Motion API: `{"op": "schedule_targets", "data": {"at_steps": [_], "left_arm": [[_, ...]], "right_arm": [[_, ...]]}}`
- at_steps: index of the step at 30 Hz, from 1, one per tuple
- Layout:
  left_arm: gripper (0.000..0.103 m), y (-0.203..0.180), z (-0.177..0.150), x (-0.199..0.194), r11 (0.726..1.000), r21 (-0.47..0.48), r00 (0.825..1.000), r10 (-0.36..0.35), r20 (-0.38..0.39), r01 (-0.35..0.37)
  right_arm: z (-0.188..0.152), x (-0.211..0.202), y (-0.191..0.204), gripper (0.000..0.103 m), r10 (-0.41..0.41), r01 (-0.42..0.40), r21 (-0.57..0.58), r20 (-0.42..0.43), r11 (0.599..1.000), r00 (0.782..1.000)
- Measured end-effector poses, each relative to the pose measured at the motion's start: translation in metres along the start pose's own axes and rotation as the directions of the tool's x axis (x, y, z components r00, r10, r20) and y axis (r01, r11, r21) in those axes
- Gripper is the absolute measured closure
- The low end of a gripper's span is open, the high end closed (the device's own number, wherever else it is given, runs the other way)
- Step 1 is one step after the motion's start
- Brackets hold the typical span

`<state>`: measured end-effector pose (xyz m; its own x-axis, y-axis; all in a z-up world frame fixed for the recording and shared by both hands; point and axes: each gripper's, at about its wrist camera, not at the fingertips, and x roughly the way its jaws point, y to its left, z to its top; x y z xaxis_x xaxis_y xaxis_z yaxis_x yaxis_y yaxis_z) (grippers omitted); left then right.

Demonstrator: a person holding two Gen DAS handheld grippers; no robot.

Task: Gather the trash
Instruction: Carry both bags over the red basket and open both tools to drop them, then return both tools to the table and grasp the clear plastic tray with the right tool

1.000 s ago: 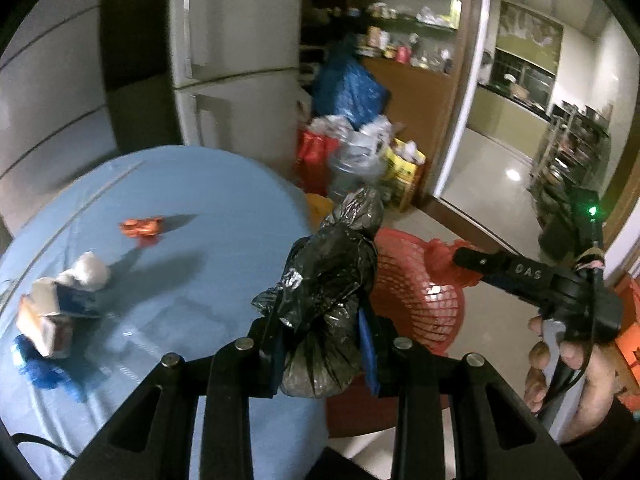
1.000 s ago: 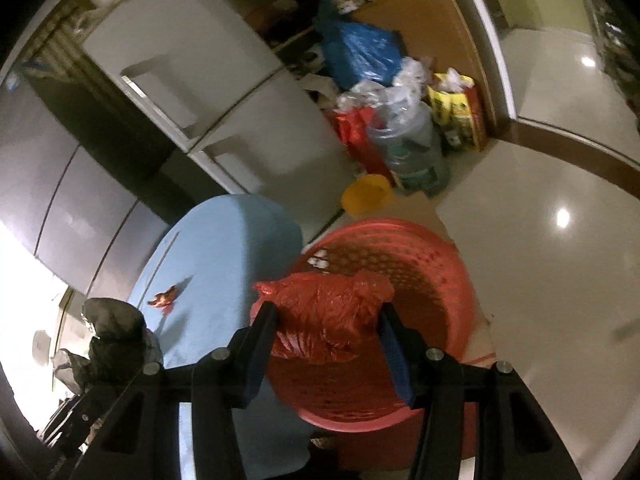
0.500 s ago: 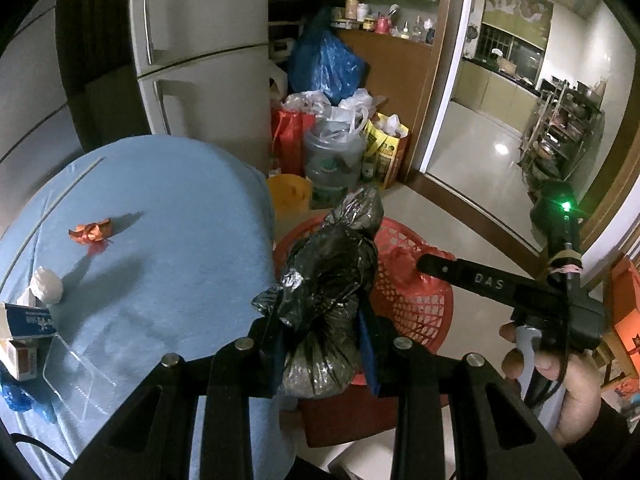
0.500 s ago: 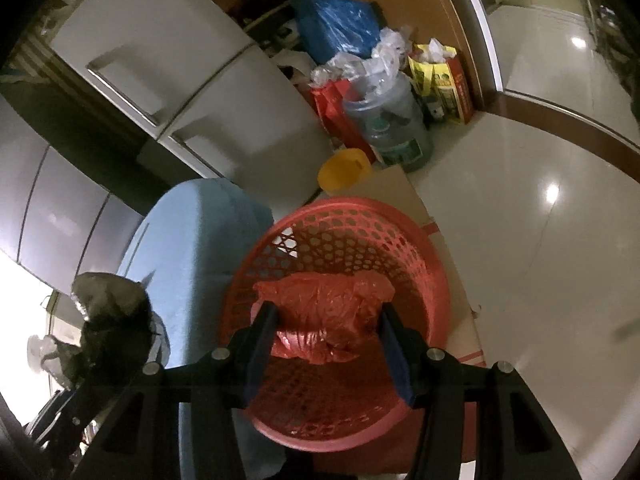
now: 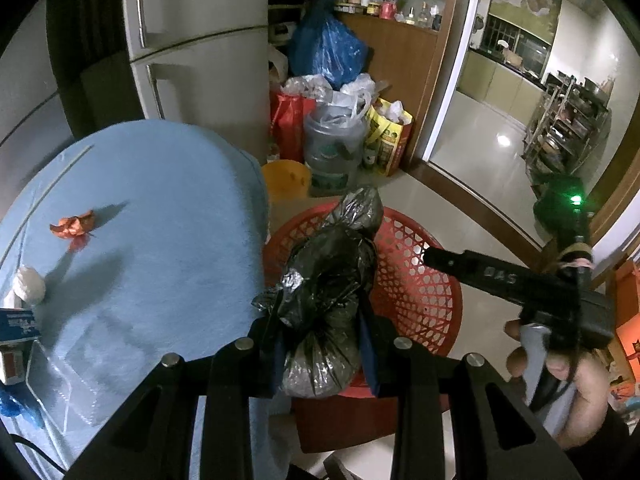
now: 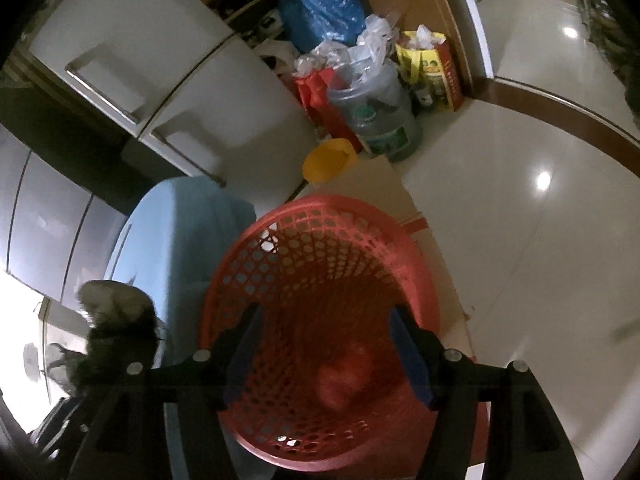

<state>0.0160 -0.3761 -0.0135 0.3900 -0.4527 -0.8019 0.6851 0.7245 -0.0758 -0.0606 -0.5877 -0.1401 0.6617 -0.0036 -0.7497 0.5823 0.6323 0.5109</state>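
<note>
Over on the blue-clothed table, an orange wrapper, a white paper wad and a small carton wait to be collected. The left gripper is clamped tight on a knotted black trash bag, carried out past the table edge so it hangs above the red mesh basket, presumably lined up for a drop. Across to the right gripper: its jaws have just been opening and now stand wide, pads touching nothing, poised right over the basket's mouth. Down in the basket, a blurred red plastic bag lies loose near the bottom; a few white scraps cling to the far wall.
</note>
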Motion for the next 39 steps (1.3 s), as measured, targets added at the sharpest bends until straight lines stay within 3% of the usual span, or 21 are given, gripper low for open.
{"op": "schedule_targets", "data": {"at_steps": [5,8,13,19,25,28,31,39], "left_arm": [[0.069,-0.007,0.007,0.022,1.000,-0.002,0.998,-0.027,-0.049,0.027],[0.053,-0.010,0.014,0.034,0.998,-0.018,0.995,-0.058,-0.087,0.056],[0.037,-0.002,0.023,0.023,0.998,-0.040,0.998,-0.049,-0.045,0.047],[0.035,0.031,0.012,-0.003,0.994,-0.106,1.000,-0.027,-0.010,0.026],[0.030,0.083,-0.022,-0.038,0.974,-0.227,1.000,0.019,0.024,-0.013],[0.030,0.109,-0.049,-0.056,0.960,-0.280,0.999,0.009,0.051,0.006],[0.030,0.128,-0.073,-0.066,0.952,-0.305,1.000,0.017,0.023,-0.010],[0.030,0.192,-0.129,-0.109,0.891,-0.451,0.991,0.101,0.083,-0.053]], "right_arm": [[-0.002,-0.012,-0.005,0.034,-0.004,0.004,0.014,0.014,1.000,1.000],[-0.004,-0.016,-0.007,0.034,-0.007,0.007,0.020,0.016,1.000,1.000],[-0.006,-0.021,-0.007,0.034,-0.016,0.015,0.020,0.021,1.000,1.000],[-0.008,-0.023,0.003,0.034,-0.005,0.005,0.003,0.022,1.000,1.000],[-0.015,-0.021,0.027,0.034,0.017,-0.016,-0.041,0.010,0.999,1.000],[-0.024,-0.016,0.046,0.034,0.032,-0.033,-0.073,-0.009,0.997,0.999],[-0.034,-0.009,0.070,0.034,0.042,-0.047,-0.120,-0.040,0.992,0.998],[-0.077,0.005,0.159,0.034,0.099,-0.130,-0.295,-0.116,0.947,0.988]]}}
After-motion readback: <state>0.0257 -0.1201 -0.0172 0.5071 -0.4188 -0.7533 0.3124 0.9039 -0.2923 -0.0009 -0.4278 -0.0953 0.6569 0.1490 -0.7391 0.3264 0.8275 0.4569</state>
